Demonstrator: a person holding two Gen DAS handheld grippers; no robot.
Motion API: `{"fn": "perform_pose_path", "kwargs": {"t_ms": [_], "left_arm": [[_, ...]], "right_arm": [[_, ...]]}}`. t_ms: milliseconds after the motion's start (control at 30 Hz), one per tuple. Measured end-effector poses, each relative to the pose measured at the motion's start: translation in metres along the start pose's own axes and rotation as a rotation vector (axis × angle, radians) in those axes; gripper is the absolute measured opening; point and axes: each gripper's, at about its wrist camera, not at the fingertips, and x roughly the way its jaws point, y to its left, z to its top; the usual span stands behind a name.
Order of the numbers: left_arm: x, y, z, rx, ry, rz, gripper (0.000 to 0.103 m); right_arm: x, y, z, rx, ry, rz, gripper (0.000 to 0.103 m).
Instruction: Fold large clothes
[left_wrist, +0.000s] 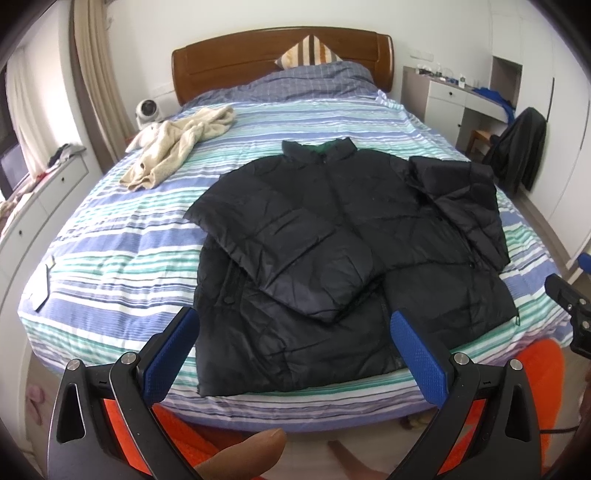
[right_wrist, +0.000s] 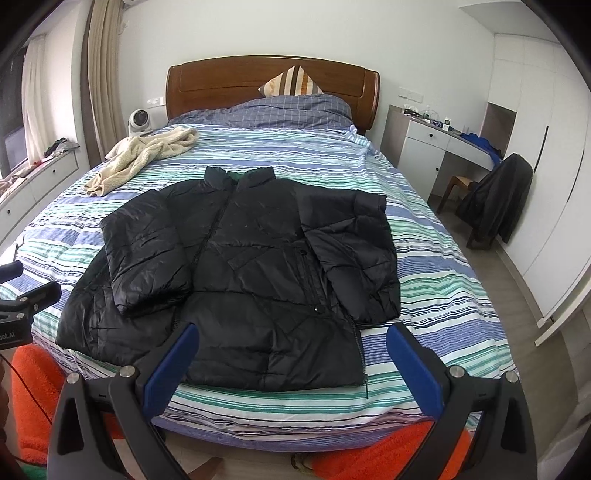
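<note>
Jacket (left_wrist: 343, 258) lay collar toward the headboard (left_wrist: 236, 62), sleeves folded in, while I held both grippers (left_wrist: 293, 347) (right_wrist: 293, 354) wide open, empty, before its hem.

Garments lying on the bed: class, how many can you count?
2. The black puffer jacket is spread near the foot, sleeves folded in; the cream fleece garment is crumpled near the head, left side. Others may lie under the bedding.
</note>
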Motion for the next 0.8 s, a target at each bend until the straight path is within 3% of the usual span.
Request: {"fn": "perform_pose_path", "kwargs": {"t_ms": [500,800], "left_arm": [[0.006,0.001,-0.001,-0.007,0.022,0.007,0.103],[0.01,0.001,-0.004,-0.008,0.035,0.007,0.103]], "right_arm": [[0.014,-0.004,-0.005,-0.024,0.049,-0.117,0.103],[0.014,-0.003,-0.006,-0.024,0.043,-0.104,0.103]]}}
